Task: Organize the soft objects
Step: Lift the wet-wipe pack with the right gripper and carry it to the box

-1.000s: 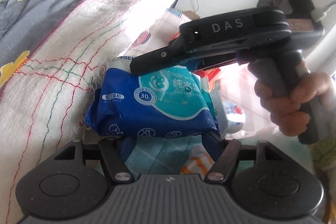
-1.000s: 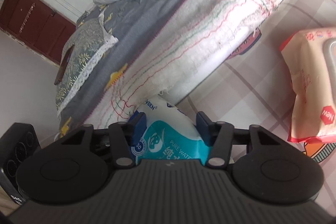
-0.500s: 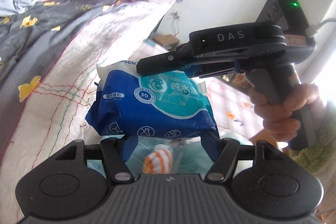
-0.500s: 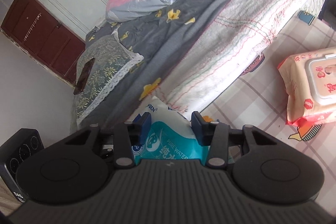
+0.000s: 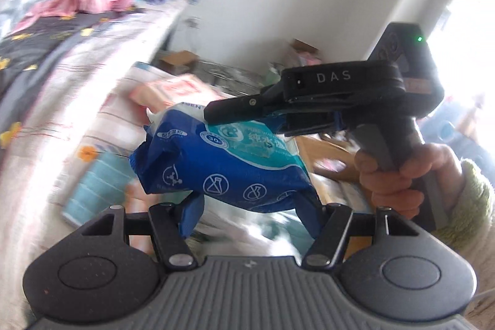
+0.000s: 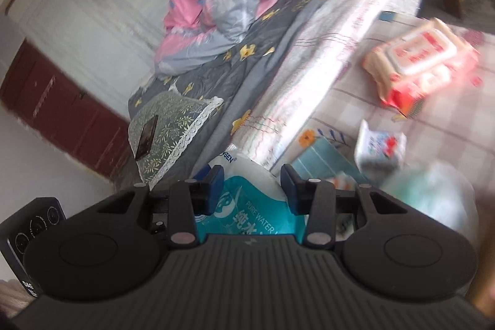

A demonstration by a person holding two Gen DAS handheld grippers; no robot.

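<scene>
Both hand-held grippers, left (image 5: 250,206) and right (image 6: 251,184), grasp the blue wet-wipes pack (image 5: 229,166) above the bed's edge (image 6: 309,82); transfer in hand; next, set it down.

Two wipe packs: one blue (image 5: 222,163), one orange (image 6: 423,61); one small tissue packet (image 6: 379,146); one phone (image 6: 147,136)

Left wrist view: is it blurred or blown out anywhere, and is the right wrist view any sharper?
Left wrist view: blue wipes pack and right hand-held gripper sharp; bed and floor motion-smeared, window at right blown out. Right wrist view: orange wipes pack and floor items smeared.
</scene>
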